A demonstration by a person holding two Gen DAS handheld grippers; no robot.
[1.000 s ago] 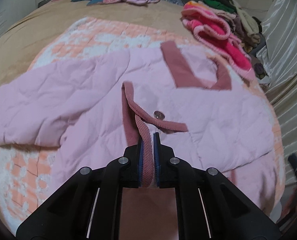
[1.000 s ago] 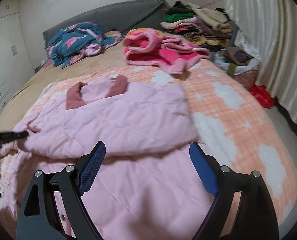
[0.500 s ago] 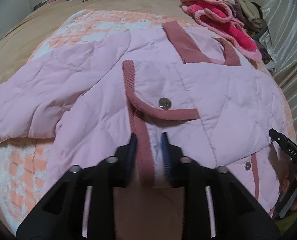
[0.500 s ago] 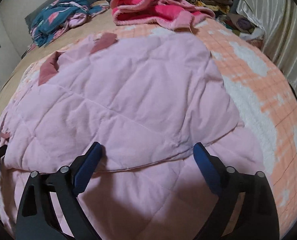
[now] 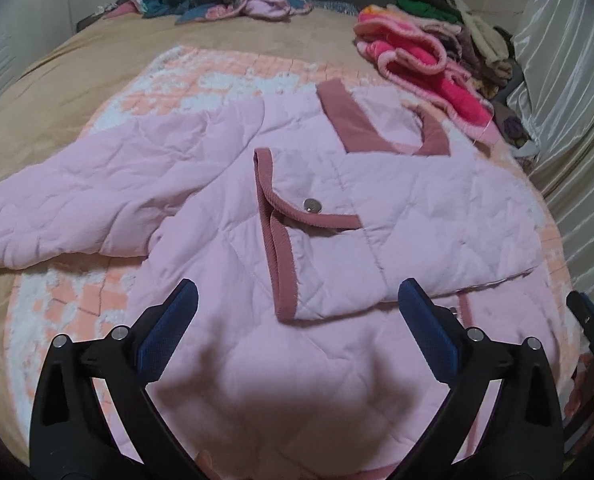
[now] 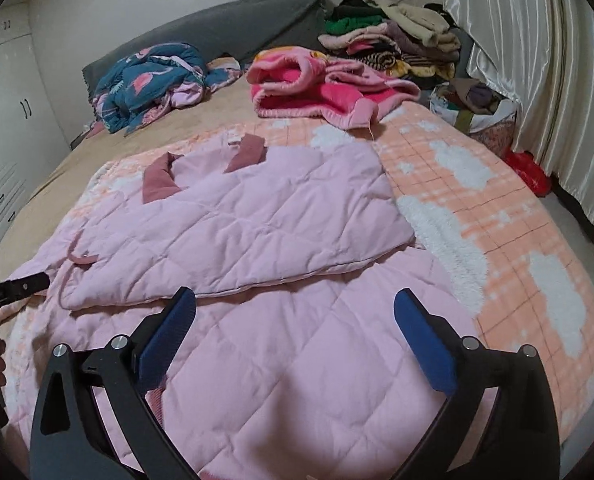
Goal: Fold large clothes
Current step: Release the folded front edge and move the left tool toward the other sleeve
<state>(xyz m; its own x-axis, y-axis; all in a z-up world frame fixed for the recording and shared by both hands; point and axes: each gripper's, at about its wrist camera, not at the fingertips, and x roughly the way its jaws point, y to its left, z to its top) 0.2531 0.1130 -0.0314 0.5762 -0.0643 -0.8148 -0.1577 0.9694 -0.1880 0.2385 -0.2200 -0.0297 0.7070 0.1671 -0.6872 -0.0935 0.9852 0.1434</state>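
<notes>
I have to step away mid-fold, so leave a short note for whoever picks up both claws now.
Left claw: jaws opening, nothing between them, above the jacket's lower front.
Right claw: jaws opening, empty, above the hem.
Pink quilted jacket: flat on the peach blanket, one side folded across the body, dark-pink trim uppermost.
Done: first fold laid.
Left: the spread sleeve, then the remaining folds.

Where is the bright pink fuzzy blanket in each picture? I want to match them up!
Left wrist view: the bright pink fuzzy blanket is at the upper right, past the pink jacket's collar.
Right wrist view: the blanket sits at the top middle, at the far end of the bed.
Shared landmark: the stack of folded clothes right behind the blanket in both views.
</notes>
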